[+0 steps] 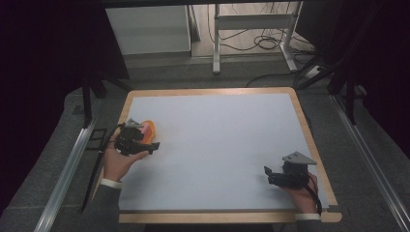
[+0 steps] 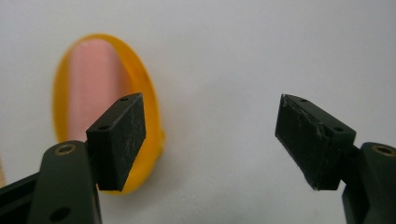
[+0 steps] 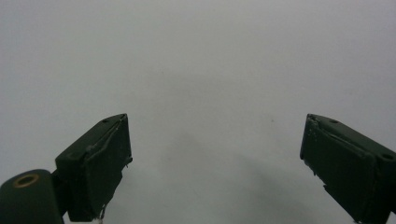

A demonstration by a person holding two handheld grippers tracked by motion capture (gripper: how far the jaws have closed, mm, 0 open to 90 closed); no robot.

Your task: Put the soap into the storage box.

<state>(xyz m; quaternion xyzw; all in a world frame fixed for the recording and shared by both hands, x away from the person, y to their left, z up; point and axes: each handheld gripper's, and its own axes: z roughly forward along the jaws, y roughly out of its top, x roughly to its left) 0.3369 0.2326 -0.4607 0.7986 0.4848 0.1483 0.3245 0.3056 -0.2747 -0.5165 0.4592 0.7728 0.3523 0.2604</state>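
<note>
An orange dish (image 1: 150, 127) with a pink inside lies on the white table top (image 1: 217, 140) near its left edge. My left gripper (image 1: 151, 145) hovers just in front of it, open, with nothing between its fingers. In the left gripper view the dish (image 2: 100, 79) sits up and to the left, partly behind the left pad (image 2: 119, 140), and my left gripper (image 2: 210, 140) frames bare white surface. My right gripper (image 1: 270, 175) rests near the front right corner, open and pointing left. In the right gripper view my right gripper (image 3: 215, 158) holds nothing.
The white surface sits on a wooden board (image 1: 304, 125) whose rim shows all round. Metal rails (image 1: 67, 169) run along both sides. Behind the table stand a white cabinet (image 1: 150, 29) and a desk frame (image 1: 256, 21) with cables on the floor.
</note>
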